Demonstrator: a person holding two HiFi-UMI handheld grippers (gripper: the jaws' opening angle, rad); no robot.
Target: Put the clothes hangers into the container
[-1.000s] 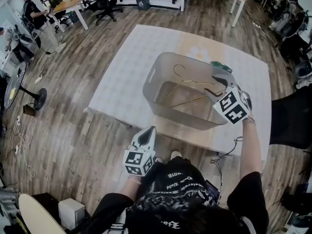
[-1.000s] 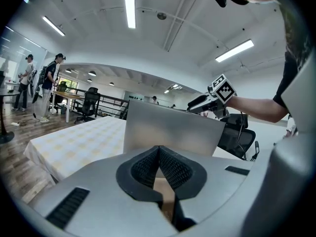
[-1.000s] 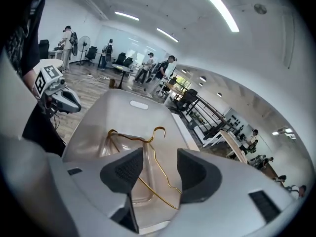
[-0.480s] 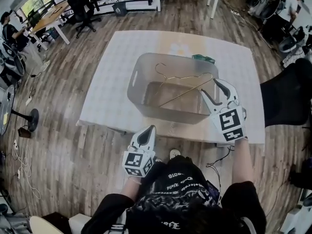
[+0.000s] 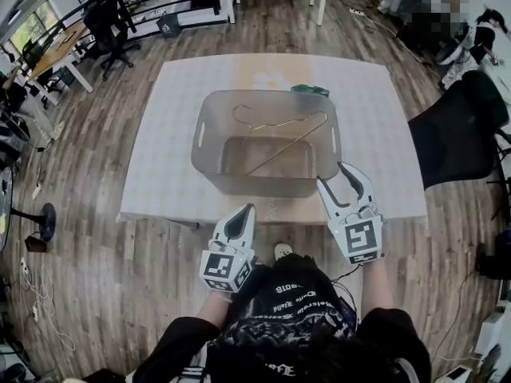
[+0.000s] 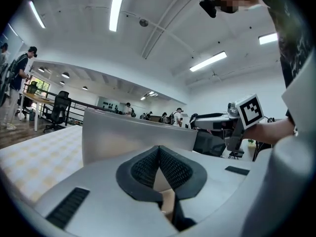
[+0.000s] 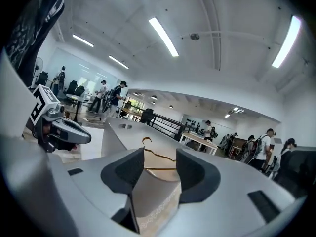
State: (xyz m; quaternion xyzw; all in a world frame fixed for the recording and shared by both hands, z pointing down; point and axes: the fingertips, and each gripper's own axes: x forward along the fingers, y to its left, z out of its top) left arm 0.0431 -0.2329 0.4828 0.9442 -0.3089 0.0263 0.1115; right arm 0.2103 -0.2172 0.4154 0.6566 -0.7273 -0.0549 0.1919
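Right gripper (image 5: 334, 175), in the head view, is a white plastic tool with dark pads and a black-and-white marker cube. It is held out just off the near right corner of a grey translucent plastic container (image 5: 201, 134) with rounded corners. Its jaws stand apart and empty, having just closed a little. A thin gold wire clothes hanger (image 5: 279, 124) lies inside the container, hook toward the far wall. The container sits on a table with a white quilted cover (image 5: 164, 154). The left gripper (image 5: 242, 216) is held close to the person's torso, off the table's near edge, pointing at the container with its tips together. In the left gripper view, the left gripper (image 6: 159, 149) shows ribbed dark pads meeting at the tip with nothing clamped, the container's smooth wall (image 6: 123, 137) beyond them and the right gripper (image 6: 232, 127) to the side. In the right gripper view, the right gripper (image 7: 160, 154) frames the hanger (image 7: 147, 141) in the container (image 7: 123, 128), well beyond its spread pads.
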